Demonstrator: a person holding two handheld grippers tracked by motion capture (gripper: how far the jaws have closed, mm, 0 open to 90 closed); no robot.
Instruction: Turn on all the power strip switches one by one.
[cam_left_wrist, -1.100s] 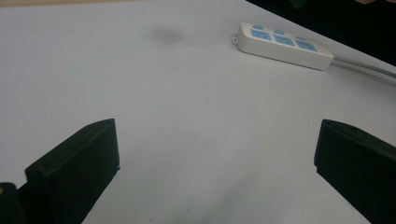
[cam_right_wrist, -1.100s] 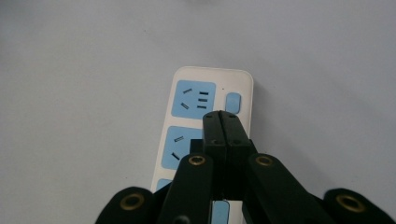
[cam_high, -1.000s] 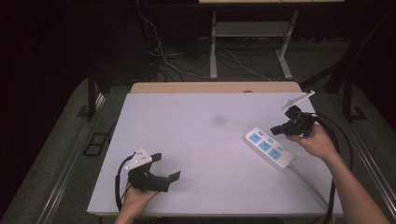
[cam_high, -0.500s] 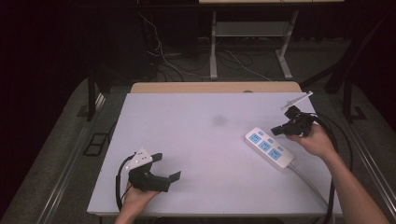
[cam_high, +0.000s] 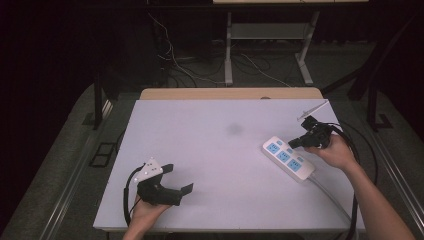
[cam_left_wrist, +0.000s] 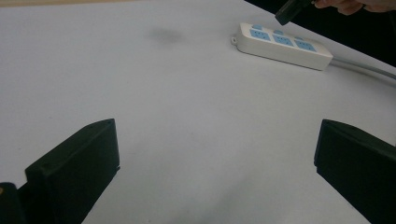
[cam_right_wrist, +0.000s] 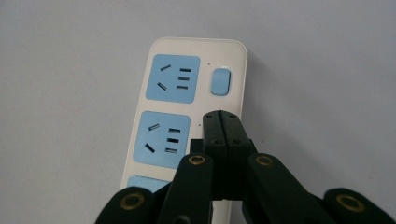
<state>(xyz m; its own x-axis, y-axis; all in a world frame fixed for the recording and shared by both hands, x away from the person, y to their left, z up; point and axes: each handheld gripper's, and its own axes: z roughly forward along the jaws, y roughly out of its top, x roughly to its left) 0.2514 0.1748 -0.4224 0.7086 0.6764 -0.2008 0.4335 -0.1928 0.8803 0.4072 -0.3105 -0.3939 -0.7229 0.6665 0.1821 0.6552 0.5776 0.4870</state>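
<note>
At the near left of the white table (cam_high: 220, 150), the left gripper (cam_high: 172, 181) is held low in a hand, its jaws spread wide with bare tabletop between them; nothing is gripped. Towards the right edge, a white power strip (cam_high: 289, 159) with blue sockets is laid at an angle, its grey cord (cam_high: 327, 192) trailing towards the near side; the right gripper (cam_high: 296, 142) is poised over its far end, jaws pressed together on nothing, tips just beside the blue switch (cam_right_wrist: 220, 81).
</note>
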